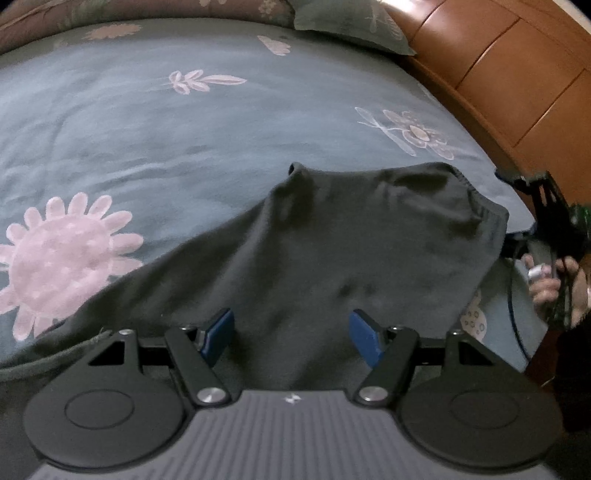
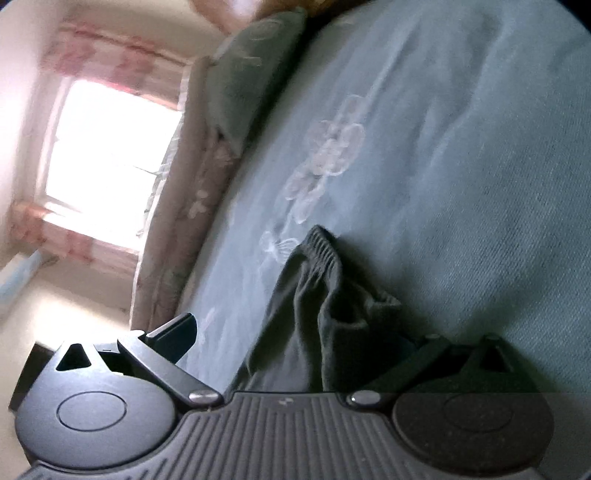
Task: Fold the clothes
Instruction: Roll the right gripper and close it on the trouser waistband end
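A dark grey garment [image 1: 351,251] lies spread on the bed, its elastic waistband [image 1: 476,192] at the far right. My left gripper [image 1: 291,338] hovers over the near part of the cloth, open, and its blue pads [image 1: 219,334] hold nothing. The right wrist view is tilted. In it the gathered waistband [image 2: 323,251] and a bunched fold of the garment [image 2: 317,325] lie between the wide-apart fingers of my right gripper [image 2: 295,350], which is open. Its right finger is partly hidden by the cloth. The right gripper's frame [image 1: 546,203] shows at the garment's right edge.
The bed wears a blue-grey spread [image 1: 147,129] with pink flowers. A green pillow [image 1: 351,26] rests at the head by a wooden headboard [image 1: 498,74]. A hand [image 1: 550,280] holds the right tool. A bright curtained window [image 2: 107,162] lies beyond the bed's edge.
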`<move>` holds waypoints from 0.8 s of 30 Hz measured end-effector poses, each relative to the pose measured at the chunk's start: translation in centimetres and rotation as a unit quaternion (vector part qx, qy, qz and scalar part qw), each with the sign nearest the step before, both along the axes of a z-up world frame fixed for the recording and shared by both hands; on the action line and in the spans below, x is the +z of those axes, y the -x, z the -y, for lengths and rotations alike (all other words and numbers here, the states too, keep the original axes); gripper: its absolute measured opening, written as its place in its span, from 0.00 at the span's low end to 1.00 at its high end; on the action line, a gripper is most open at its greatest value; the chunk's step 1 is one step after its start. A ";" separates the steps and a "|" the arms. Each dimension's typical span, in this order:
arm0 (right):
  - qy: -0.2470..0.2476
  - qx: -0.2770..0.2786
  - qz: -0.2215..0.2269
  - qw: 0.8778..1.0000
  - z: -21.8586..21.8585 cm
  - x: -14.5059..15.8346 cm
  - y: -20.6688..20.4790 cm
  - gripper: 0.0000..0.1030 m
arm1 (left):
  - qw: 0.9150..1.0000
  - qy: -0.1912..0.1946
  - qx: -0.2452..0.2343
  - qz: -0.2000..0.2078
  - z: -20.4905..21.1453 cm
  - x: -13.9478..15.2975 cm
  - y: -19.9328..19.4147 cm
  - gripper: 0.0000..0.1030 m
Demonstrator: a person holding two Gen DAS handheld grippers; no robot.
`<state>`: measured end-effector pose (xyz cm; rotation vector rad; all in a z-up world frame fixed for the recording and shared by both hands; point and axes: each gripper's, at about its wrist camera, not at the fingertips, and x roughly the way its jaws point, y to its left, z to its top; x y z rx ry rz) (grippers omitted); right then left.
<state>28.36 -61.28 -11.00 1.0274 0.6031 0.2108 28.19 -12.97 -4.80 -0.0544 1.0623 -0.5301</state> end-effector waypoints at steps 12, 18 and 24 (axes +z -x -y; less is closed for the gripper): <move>0.056 0.010 0.004 0.998 -0.3 0.0 0.5 0.80 | 1.000 0.005 0.023 -0.003 -1.6 -0.3 0.5 0.67; 0.051 0.006 -0.006 0.999 -1.5 0.6 -1.9 1.00 | 1.000 0.007 0.009 0.000 -1.1 -0.2 0.8 0.67; 0.060 -0.015 0.008 0.998 -0.1 -1.3 0.3 0.41 | 1.000 0.011 0.009 -0.003 -1.2 -0.2 1.4 0.67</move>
